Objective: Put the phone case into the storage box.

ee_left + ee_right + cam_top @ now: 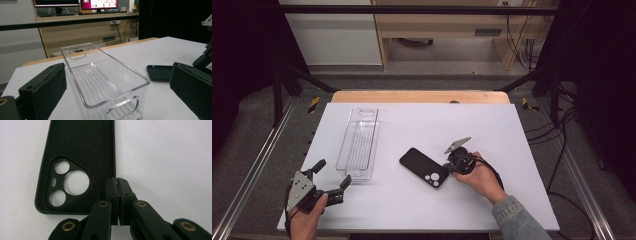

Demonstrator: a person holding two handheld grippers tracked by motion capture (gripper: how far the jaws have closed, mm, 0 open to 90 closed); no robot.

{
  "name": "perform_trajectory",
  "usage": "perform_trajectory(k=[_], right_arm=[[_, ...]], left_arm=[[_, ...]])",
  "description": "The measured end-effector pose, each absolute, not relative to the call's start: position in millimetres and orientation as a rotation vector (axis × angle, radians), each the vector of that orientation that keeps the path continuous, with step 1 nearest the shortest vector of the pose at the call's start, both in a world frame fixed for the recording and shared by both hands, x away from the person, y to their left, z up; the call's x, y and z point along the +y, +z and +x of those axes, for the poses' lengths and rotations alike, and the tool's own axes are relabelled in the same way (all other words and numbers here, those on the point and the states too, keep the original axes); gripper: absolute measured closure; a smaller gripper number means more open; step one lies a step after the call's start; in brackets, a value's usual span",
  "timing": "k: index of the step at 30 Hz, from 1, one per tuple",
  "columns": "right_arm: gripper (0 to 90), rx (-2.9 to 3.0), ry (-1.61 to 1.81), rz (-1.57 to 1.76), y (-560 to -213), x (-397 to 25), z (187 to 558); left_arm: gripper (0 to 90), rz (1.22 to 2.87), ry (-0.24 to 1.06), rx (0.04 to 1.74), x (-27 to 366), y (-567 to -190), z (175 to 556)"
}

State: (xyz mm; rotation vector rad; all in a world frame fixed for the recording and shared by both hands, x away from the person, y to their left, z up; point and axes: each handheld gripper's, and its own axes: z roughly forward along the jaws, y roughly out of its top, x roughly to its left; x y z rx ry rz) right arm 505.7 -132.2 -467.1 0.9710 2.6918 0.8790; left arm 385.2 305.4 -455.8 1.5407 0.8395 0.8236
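A black phone case (424, 167) lies inner side up on the white table (492, 125), its camera cutouts toward the person. My right gripper (448, 167) is at its right edge. In the right gripper view the jaws of this gripper (117, 180) are pressed together on the side wall of the case (82, 147). A clear plastic bin (359, 142) stands empty left of the middle. My left gripper (333, 172) is open at the bin's near end. In the left gripper view the bin (100, 82) sits between the spread jaws of that gripper (120, 87), with the case (158, 72) beyond the right jaw.
The table's wooden far edge (419, 96) borders a metal frame rail (412, 9). Cables (562, 130) trail on the floor at the right. Bare white table surface lies behind and to the right of the case.
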Motion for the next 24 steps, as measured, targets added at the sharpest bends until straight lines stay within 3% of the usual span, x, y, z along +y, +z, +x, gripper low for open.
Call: perform_trajectory(k=[24], right_arm=[[89.9,2.636,0.808,0.744,-420.8,-123.2,497.1]], left_arm=[[0.4,1.544,0.825,0.832,304.0,-455.4,384.1]])
